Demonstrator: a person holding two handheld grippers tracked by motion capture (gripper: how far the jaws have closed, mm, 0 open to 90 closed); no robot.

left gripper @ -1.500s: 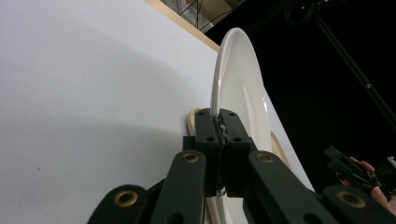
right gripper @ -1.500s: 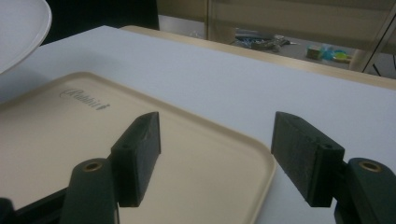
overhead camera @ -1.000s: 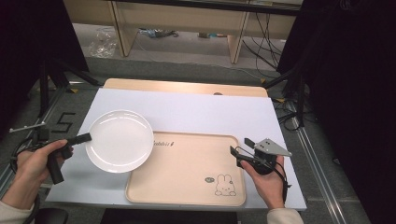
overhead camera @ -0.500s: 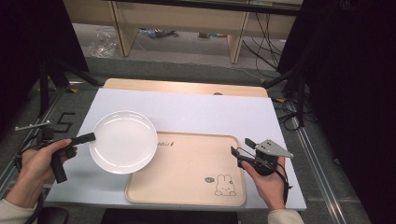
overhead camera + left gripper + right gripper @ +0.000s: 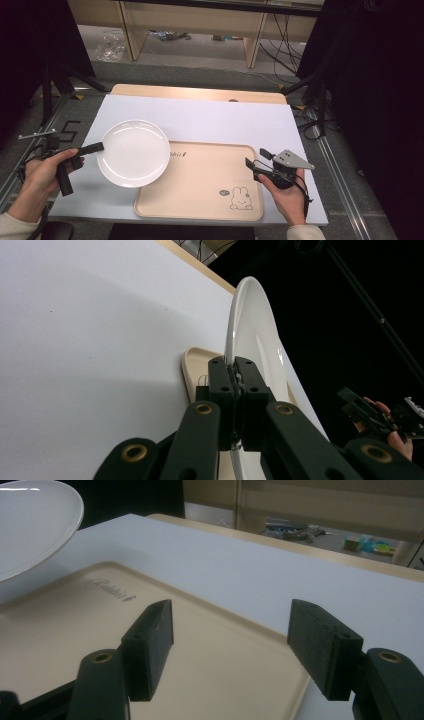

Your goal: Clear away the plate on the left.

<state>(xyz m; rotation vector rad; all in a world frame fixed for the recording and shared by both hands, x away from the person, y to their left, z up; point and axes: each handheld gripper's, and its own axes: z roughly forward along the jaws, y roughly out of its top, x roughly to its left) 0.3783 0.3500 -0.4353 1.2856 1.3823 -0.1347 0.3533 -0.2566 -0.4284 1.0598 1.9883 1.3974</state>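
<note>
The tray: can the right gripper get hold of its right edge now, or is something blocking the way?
Probably yes. The right gripper is open with nothing between its jaws, close beside the tray. The plate is far away, at the tray's other end.

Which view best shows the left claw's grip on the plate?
Left gripper view: the left claw is shut on the plate rim, close up. High view shows the whole plate, grip small. Right gripper view shows just its edge.

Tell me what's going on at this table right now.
A person works with a gripper in each hand. The left gripper is clamped on the rim of a white plate, holding it lifted and tilted over the left corner of the beige tray. The right gripper sits by the tray's right edge with nothing between its jaws, which have just been closing a little.
</note>
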